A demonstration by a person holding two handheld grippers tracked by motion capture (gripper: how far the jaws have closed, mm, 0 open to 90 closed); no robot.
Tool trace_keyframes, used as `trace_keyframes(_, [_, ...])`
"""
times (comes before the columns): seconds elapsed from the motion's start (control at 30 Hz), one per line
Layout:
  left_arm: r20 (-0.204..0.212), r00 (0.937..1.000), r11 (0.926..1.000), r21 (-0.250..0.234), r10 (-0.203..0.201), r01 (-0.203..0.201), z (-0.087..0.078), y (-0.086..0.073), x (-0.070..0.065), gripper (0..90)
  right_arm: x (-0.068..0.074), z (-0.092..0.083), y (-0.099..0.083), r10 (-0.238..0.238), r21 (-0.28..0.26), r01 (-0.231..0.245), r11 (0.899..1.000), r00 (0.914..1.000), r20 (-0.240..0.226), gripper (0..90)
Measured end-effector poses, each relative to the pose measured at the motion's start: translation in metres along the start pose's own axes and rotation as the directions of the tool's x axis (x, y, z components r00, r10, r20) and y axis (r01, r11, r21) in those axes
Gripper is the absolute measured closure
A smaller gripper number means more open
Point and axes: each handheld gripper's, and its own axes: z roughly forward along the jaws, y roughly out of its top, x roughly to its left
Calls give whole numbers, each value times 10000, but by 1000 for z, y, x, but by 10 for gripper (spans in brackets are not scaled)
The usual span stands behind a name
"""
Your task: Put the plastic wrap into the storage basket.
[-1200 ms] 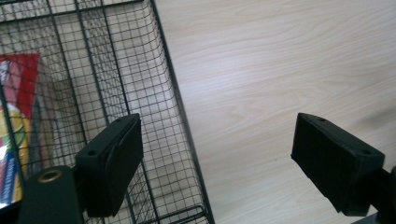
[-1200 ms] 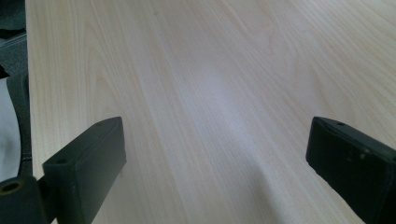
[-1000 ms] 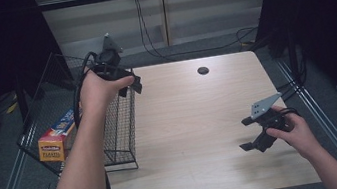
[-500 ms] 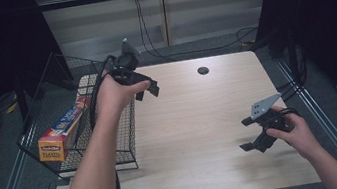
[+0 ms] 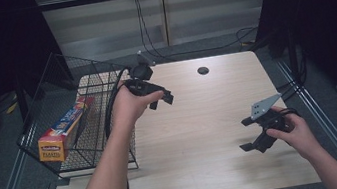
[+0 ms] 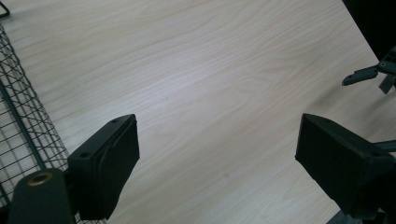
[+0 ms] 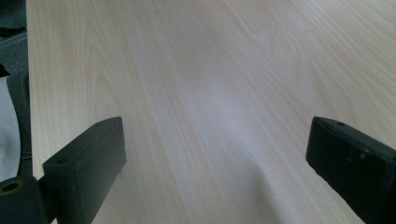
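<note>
Worktop (image 5: 198,135): light wood, round dark hole (image 5: 203,70) near the far edge, right of centre.

Wire basket (image 5: 61,85): black mesh, on the worktop's left edge, tilted and hanging out past it to the left. Its right wall stands along the left part of the wood.

Foil box (image 5: 63,132): long carton, orange end facing near, blue and red along the side. Lies inside the basket on the left half of the mesh floor, running near-left to far-right. Well apart from both grippers.

Left gripper (image 5: 166,99): held above the worktop just right of the basket's right wall, far-left area, pointing right and down. Cable loops from it back over the forearm. Jaws spread wide with only bare wood between them, clear in the left gripper view (image 6: 215,161). Basket mesh (image 6: 23,121) sits at that view's left edge, beside the left jaw, not touching as far as I can tell.

Right gripper (image 5: 249,134): near-right on the worktop, grey three-cornered plate on top, pointing left. Jaws spread, nothing between them; right gripper view (image 7: 215,163) has plain wood in the gap. Can't tell whether the lower jaw rests on the wood or hovers just over it. Its jaws also appear far off at the right edge of the left gripper view (image 6: 369,77).

Grippers well apart from each other.
</note>
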Motion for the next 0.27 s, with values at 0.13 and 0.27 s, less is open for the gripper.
trace_keyframes(0.13, [45, 10000, 9998, -171, 64, -63, 9, -6, 0, 135, 0, 1, 0, -27, 28, 27, 10000, 10000, -5, 43])
trace_keyframes(0.27, [228, 9995, 9998, -79, 199, -197, 18, -12, 1, 131, 0, 2, -1, 25, 52, -25, 10000, 10000, -3, 43])
